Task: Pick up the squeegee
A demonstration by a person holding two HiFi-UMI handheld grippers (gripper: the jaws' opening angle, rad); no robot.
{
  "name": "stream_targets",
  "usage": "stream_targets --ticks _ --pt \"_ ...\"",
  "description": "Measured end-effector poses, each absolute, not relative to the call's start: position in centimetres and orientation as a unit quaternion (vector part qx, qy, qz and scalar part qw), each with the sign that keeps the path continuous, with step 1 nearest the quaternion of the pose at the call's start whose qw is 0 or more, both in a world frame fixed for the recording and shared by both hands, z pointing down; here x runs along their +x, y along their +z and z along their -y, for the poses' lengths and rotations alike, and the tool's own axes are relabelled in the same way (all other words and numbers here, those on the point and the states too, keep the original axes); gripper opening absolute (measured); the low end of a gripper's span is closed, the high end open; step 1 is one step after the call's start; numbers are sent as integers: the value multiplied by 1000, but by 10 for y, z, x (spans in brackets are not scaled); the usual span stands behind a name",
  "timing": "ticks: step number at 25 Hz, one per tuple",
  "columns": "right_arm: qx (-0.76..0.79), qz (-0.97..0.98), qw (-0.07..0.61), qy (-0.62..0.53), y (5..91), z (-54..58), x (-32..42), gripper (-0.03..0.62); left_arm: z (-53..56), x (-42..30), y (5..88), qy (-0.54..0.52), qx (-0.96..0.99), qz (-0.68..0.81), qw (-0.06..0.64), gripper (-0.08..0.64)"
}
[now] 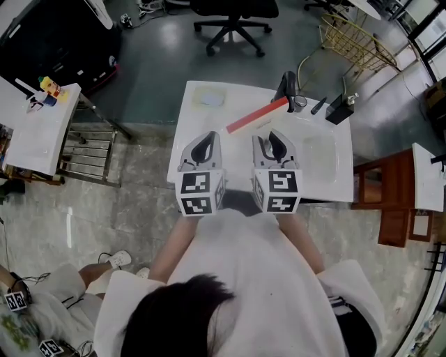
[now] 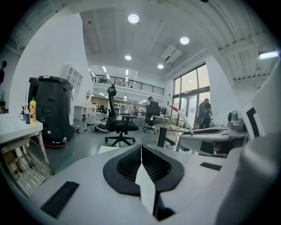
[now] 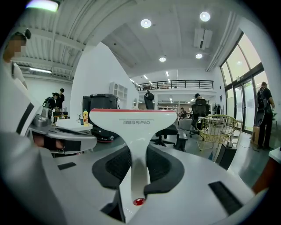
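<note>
The squeegee has a white handle and a wide white head with a red blade edge [image 1: 256,115]. In the right gripper view its head [image 3: 131,117] stands up straight ahead, and the handle runs down between the dark pads. My right gripper [image 1: 272,146] is shut on that handle and holds the squeegee above the white table [image 1: 327,164]. My left gripper [image 1: 204,148] hangs beside it at the same height, its jaws [image 2: 141,160] shut with nothing between them. The left gripper view shows the squeegee's blade [image 2: 186,121] rising off to the right.
At the table's far edge stand a black holder [image 1: 286,87], a small cup [image 1: 300,103] and a black box [image 1: 339,108]; a pale cloth [image 1: 208,97] lies far left. Beyond are an office chair [image 1: 233,21] and a wire basket [image 1: 355,42]. A wooden chair [image 1: 390,202] stands right.
</note>
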State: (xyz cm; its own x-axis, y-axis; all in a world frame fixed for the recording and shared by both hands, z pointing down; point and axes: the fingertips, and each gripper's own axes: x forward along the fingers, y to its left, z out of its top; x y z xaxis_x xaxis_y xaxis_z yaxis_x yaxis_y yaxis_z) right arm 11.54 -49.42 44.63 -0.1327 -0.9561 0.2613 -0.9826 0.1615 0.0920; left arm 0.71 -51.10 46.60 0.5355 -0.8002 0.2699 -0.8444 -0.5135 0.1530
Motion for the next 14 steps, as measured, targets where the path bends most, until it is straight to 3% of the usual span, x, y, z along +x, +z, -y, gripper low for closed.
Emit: stream_targets --ticks 14 --pt "652 747 120 53 444 492 122 109 511 16 465 83 870 468 132 26"
